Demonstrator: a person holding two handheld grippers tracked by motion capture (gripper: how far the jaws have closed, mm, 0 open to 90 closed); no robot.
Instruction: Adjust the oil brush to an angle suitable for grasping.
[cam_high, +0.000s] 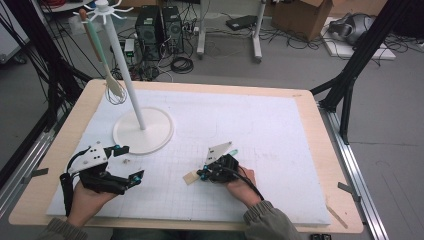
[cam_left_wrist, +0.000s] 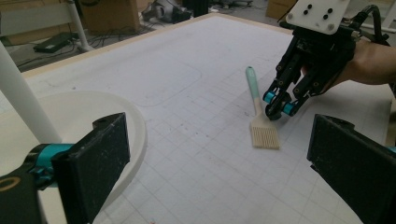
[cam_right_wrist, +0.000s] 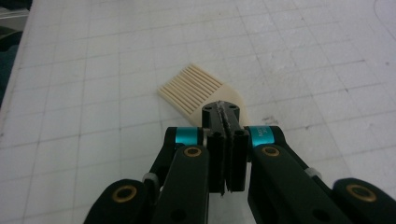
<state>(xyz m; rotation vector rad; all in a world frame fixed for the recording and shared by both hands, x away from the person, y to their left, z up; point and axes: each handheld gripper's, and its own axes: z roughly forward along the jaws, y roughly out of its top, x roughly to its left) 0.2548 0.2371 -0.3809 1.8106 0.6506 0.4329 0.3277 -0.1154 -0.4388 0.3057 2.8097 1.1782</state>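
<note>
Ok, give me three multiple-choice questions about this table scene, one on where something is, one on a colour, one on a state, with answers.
1. Where does the cream-bristled basting brush lie?
A. on the white gridded foam board
B. on the round white stand base
C. on the floor

2. What colour is the brush's handle?
A. red
B. pale green
C. black

3. How are the right gripper's jaws?
A. wide open
B. shut together
C. clamped on a cup

Answers:
1 A, the brush lies flat on the grid lines, apart from the base.
2 B, the left gripper view shows a pale green handle.
3 B, the right gripper view shows both pads pressed together, just above the brush.
</note>
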